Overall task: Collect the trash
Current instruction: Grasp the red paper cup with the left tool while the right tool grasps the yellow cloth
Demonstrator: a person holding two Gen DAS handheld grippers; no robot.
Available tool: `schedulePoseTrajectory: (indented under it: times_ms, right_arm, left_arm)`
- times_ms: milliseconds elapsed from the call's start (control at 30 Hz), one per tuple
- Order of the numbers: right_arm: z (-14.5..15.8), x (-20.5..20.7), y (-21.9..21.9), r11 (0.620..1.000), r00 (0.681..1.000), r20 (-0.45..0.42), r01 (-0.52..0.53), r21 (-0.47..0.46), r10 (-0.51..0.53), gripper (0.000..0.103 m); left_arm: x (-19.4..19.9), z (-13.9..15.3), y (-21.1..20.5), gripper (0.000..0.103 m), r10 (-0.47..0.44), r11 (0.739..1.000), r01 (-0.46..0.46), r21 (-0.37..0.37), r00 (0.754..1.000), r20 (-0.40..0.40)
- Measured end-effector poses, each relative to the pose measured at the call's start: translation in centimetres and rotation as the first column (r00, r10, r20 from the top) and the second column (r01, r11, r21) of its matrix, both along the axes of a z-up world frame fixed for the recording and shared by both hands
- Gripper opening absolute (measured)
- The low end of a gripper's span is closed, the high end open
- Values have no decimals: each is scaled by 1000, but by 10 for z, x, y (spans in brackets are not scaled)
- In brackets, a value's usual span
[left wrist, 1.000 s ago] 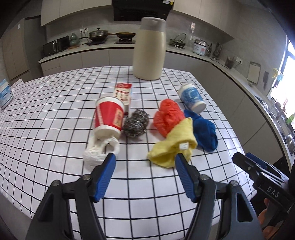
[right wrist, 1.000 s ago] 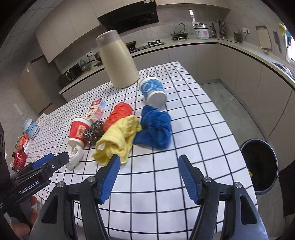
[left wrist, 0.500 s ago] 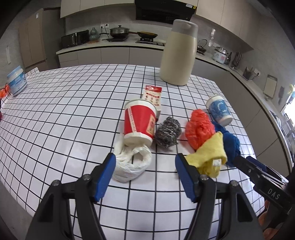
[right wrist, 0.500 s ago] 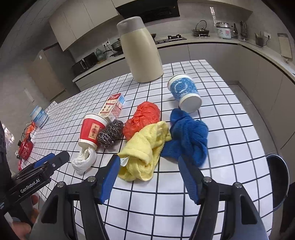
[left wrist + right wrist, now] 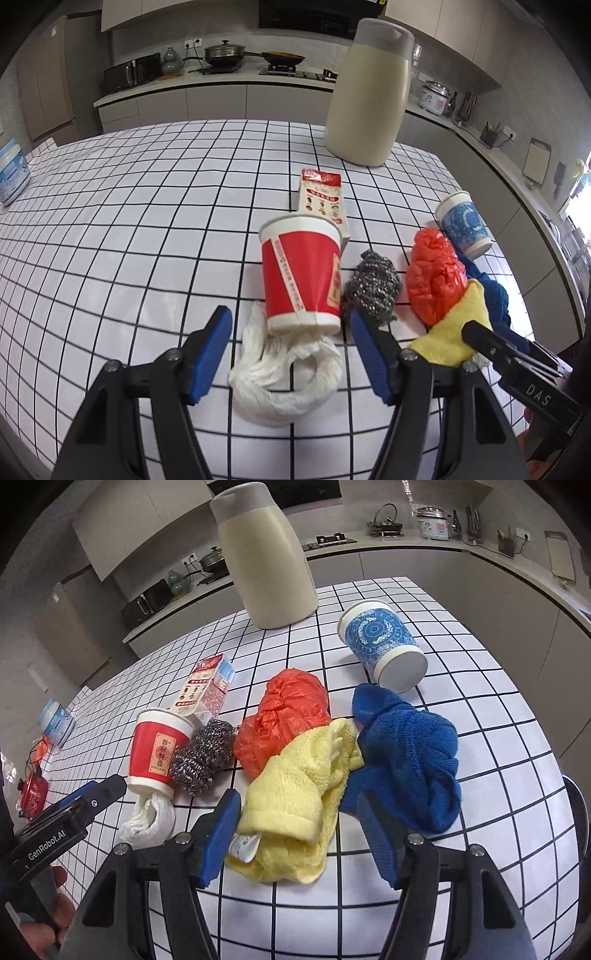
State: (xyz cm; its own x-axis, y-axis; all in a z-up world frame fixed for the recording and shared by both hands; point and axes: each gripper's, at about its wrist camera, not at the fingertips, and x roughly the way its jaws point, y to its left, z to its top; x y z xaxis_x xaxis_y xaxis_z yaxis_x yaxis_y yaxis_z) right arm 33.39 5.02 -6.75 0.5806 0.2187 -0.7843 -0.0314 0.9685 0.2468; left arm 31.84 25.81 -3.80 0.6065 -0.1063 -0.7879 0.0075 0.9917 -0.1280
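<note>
A red paper cup [image 5: 301,271] lies on its side on the checked table, with a crumpled white plastic bag [image 5: 286,373] at its mouth. My left gripper [image 5: 291,325] is open, its fingers either side of the bag and cup rim. Next to the cup lie a steel scourer [image 5: 373,286], a small carton [image 5: 323,197], an orange plastic bag [image 5: 436,275] and a blue paper cup [image 5: 463,227]. My right gripper [image 5: 299,812] is open, straddling a yellow cloth [image 5: 299,794]. A blue cloth [image 5: 406,757] lies beside it.
A tall beige jug [image 5: 369,96] stands at the back of the table. A blue-lidded tub [image 5: 11,171] stands at the far left edge. A dark bin's rim [image 5: 580,812] shows on the floor beyond the table's right edge. Kitchen counters run behind.
Both grippers have moved forward and closer to the table. The left one now frames the white bag and red cup; the right one now frames the yellow cloth. Both stay open.
</note>
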Motion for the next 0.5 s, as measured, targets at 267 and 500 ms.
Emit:
schedulePoseTrajectory:
  times_ms: [267,500]
  right_arm:
    - [-10,16,7,1000,1000,-31,6,-7,-7,67]
    - [-18,22,9,999,999,-43,-13,30,15,33]
  left_arm:
    - [29,-13,-1,68,-28,1000,28,-4,999,-28]
    - [40,-21,-2,68,-37,999,36,-15,998,-52]
